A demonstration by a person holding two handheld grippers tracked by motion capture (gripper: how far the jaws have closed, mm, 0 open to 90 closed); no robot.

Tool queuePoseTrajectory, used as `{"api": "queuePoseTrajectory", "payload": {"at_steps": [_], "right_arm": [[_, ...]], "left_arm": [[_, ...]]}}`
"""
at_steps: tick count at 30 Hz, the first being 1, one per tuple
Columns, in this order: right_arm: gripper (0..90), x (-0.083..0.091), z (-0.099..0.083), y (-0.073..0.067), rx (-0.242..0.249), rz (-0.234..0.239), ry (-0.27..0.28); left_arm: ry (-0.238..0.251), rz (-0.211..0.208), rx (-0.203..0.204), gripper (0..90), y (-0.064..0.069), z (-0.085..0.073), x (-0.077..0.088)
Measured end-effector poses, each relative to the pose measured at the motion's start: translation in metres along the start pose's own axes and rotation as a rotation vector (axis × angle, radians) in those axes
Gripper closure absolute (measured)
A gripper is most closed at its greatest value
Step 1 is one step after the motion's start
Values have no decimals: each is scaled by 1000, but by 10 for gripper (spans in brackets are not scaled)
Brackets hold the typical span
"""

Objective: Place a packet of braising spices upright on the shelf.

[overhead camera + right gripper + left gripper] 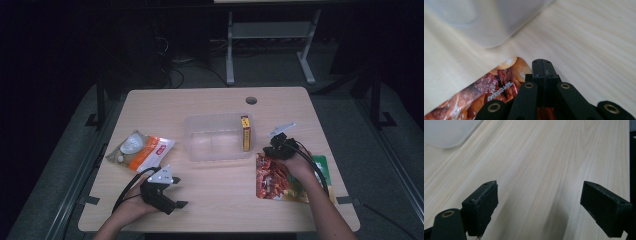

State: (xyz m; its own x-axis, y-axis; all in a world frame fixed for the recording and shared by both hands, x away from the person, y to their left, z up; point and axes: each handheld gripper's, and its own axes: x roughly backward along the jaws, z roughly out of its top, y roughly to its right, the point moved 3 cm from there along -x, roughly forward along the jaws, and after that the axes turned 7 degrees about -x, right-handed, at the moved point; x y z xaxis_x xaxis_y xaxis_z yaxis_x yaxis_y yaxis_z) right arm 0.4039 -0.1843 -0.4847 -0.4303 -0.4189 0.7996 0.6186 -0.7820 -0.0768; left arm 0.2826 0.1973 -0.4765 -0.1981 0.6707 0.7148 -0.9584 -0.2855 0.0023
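High view: the right tool [278, 145] sits at the top edge of the red food pouch [272, 178], which lies flat at lower right of the frame, just right of the clear plastic bin [212, 137]. A yellow box [245, 133] stands inside the bin against its right wall. Right gripper view confirms the grip: the jaws are fully closed, pinching the pouch [499, 87] near its corner, with the bin's rounded corner [489, 27] close ahead at upper left.

The left tool [172, 192] rests at lower left of the frame, over bare worktop [220, 190]. Left gripper view shows its jaws spread wide with nothing between them. An orange-and-white packet [142, 150] lies at left of the frame, apart from both tools.

Step in hand, as judged: the pouch is grasped but not yet lifted. The next move calls for raising the pouch clear of the worktop, carrying it over the bin rim, and lowering it beside the box before releasing. The thin corner pinch may slip.
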Motion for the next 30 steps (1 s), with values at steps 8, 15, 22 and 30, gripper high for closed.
{"api": "queuePoseTrajectory", "payload": {"at_steps": [8,15,22,30], "right_arm": [[900,33,-8,-4,0,-28,66],[900,78,-42,12,-52,-124,91],[900,108,-83,42,-165,-222,70],[900,111,-112,65,-246,-262,-4]], "left_arm": [[-9,-4,-9,141,0,-1,1],[1,-7,-9,140,2,1,-1],[6,-10,-4,140,4,2,-3],[8,-10,-6,140,4,3,-2]]}}
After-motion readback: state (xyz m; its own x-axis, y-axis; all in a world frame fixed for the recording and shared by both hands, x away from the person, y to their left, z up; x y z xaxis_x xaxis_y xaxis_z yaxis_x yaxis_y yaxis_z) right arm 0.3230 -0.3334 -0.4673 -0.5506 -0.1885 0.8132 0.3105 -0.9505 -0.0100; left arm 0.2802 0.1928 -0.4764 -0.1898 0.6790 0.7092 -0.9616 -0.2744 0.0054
